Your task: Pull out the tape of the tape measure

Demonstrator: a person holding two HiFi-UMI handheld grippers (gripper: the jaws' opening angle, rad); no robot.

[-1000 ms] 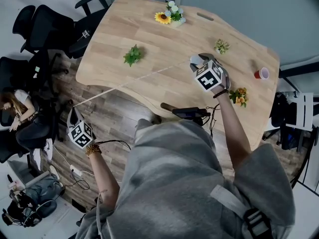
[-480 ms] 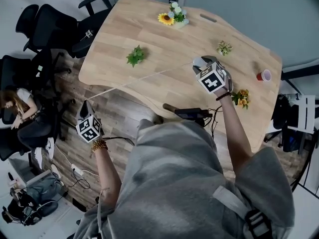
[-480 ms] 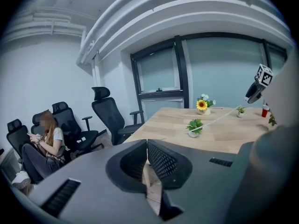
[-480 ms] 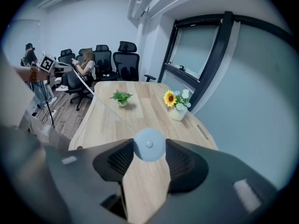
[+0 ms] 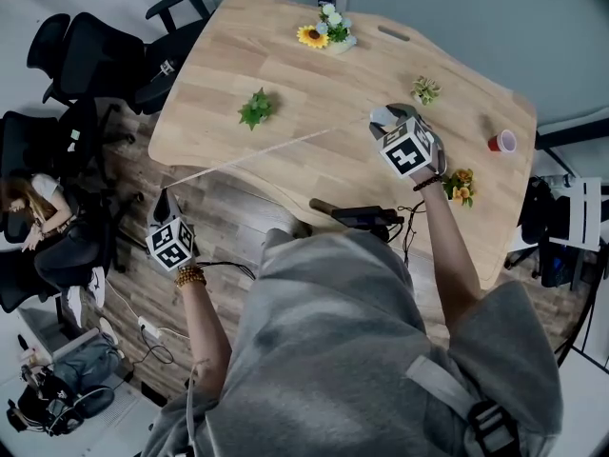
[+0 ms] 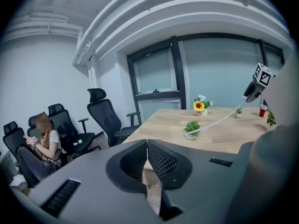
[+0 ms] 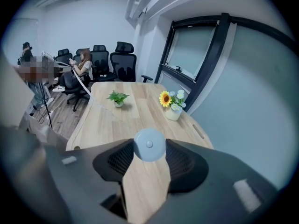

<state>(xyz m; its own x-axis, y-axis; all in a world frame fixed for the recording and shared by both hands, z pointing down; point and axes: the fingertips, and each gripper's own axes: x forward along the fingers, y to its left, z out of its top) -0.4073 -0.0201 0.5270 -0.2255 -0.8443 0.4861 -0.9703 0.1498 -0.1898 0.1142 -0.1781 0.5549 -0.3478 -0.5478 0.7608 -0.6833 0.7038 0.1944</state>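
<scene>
Right tongs (image 7: 149, 149): held above the wooden counter (image 5: 314, 174), toward its right half. The jaws are closed on the tape measure (image 7: 149, 144), a round pale blue case with a small centre button, gripped by its two sides. In the head view the case is seen at the tips of these tongs, clear of the counter top.

Left tongs (image 6: 146, 155): held off the counter's left edge, above the wood-plank floor (image 5: 228, 222). The jaws are pressed together with no visible gap. In the head view the tape (image 5: 276, 150) is seen to end at their tips, so its free end is taken as pinched there; the pinch itself is not made out in the left gripper view.

Tape: drawn out as a thin pale strip running from the case leftward across the counter, past its left edge and down to the left tongs. It is stretched almost straight. It passes just beside the green plant (image 5: 254, 108), on the side nearer the person. The two tongs are well apart, at opposite ends of the strip.

Other items on the counter: a sunflower pot (image 5: 325, 30) at the far edge, a small plant (image 5: 424, 89) beyond the right tongs, a red cup (image 5: 500, 142) and orange flowers (image 5: 459, 185) near the right end. None is touched by the tongs.

Surroundings: black chairs (image 5: 86, 50) are noted beside the counter's left end, and a seated person (image 5: 33, 208) further left.
</scene>
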